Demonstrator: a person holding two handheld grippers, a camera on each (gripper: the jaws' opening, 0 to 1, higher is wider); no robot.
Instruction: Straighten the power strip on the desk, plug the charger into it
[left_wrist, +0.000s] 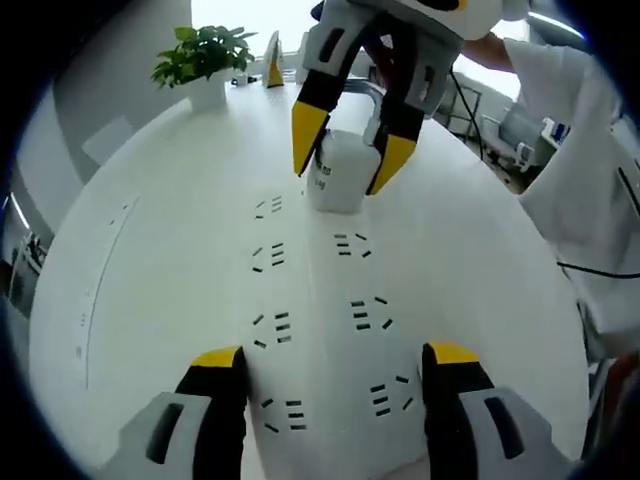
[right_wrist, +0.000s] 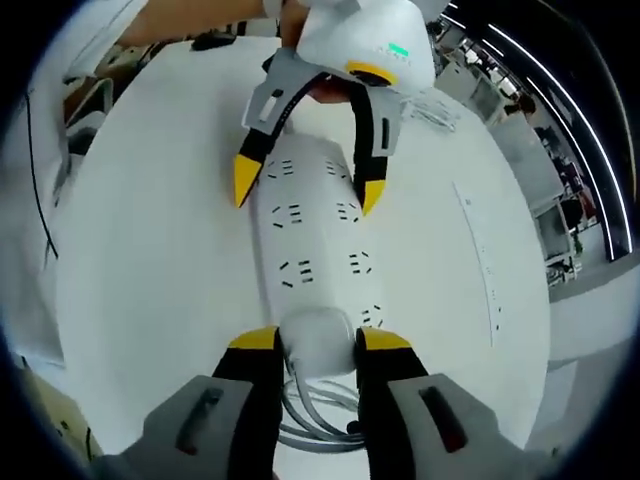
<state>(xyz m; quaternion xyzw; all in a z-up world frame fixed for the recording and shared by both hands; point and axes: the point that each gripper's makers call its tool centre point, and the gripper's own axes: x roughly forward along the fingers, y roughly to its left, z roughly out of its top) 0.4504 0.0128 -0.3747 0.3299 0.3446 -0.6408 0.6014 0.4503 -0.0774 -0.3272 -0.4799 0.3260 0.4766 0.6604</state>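
The right tool (right_wrist: 312, 345) is seen closed on one white, rounded charger (right_wrist: 318, 343), with a yellow-tipped black jaw pressed against each side of it. In the right gripper view the charger is held at the near end of one white power strip (right_wrist: 305, 250), and a bundle of grey cable (right_wrist: 318, 415) is looped below it between the jaws. Whether the charger's pins are seated in a socket cannot be told.

The left tool (left_wrist: 335, 365) is held wide, with nothing between its two jaws. In the left gripper view its yellow tips stand on either side of the strip's near end, and whether they touch the strip cannot be told. The charger (left_wrist: 340, 170) is seen at the strip's far end, well ahead of this tool, gripped by the right tool (left_wrist: 350, 160).

The power strip (left_wrist: 320, 300) is long, flat and smooth, with sockets set in two rows along its length; four socket groups per row can be counted in the left gripper view. It lies on a smooth white surface (left_wrist: 150, 260) with a rounded edge.

One potted green plant (left_wrist: 203, 55) in a white pot stands at the far edge of the surface. A person's white sleeve (left_wrist: 580, 130) is seen beside the surface, and a thin black cable (left_wrist: 600, 272) hangs across it.
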